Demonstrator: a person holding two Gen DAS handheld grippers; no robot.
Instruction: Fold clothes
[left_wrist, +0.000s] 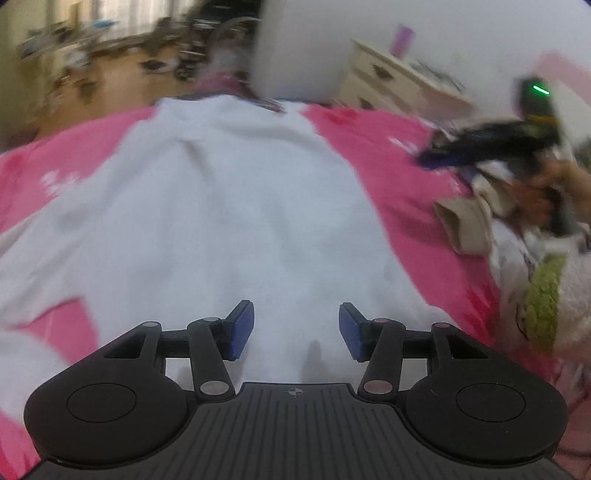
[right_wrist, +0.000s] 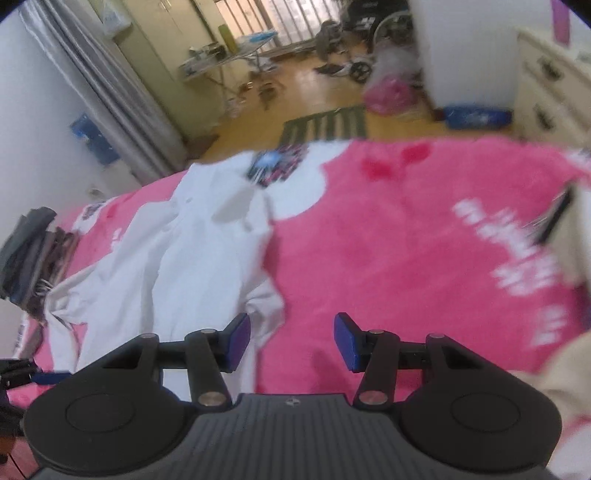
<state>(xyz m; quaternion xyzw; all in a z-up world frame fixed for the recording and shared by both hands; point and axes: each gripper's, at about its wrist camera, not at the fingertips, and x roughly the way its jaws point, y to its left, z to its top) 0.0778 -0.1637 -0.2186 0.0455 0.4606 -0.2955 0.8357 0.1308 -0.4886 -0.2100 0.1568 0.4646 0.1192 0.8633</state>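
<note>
**Now both grippers hang free above the white garment**

Well, both tongs are empty at this moment. The left gripper (left_wrist: 296, 330) hangs directly over the white garment (left_wrist: 207, 206), its blue pads (left_wrist: 242, 330) set about halfway apart with only cloth showing below the gap, nothing pinched. The right gripper (right_wrist: 291, 341) is just off the garment's near right edge, over bare pink blanket (right_wrist: 406, 258), jaws likewise half spread and holding nothing.

The garment itself lies spread along the blanket, stretching away from the grippers toward the far edge of the bed. It looks like a soft, thin woven or jersey cloth, creased down its length, with a dark printed patch (right_wrist: 275, 164) at its far end. The blanket beneath is fluffy, high-pile, pink with white lettering: grippy stuff that will likely drag on the cloth.

To the garment's left in the right wrist view sits a stack of dark folded clothes (right_wrist: 29, 251); to its right in the left wrist view lies a loose heap of unfolded pieces (left_wrist: 517, 236), beige and green among them.

My read: a fold has been laid and the next grab is being lined up. For a clean fold, take matching corners, pinch a single layer, lift clear of the pile before carrying across, and lay edges flush.
</note>
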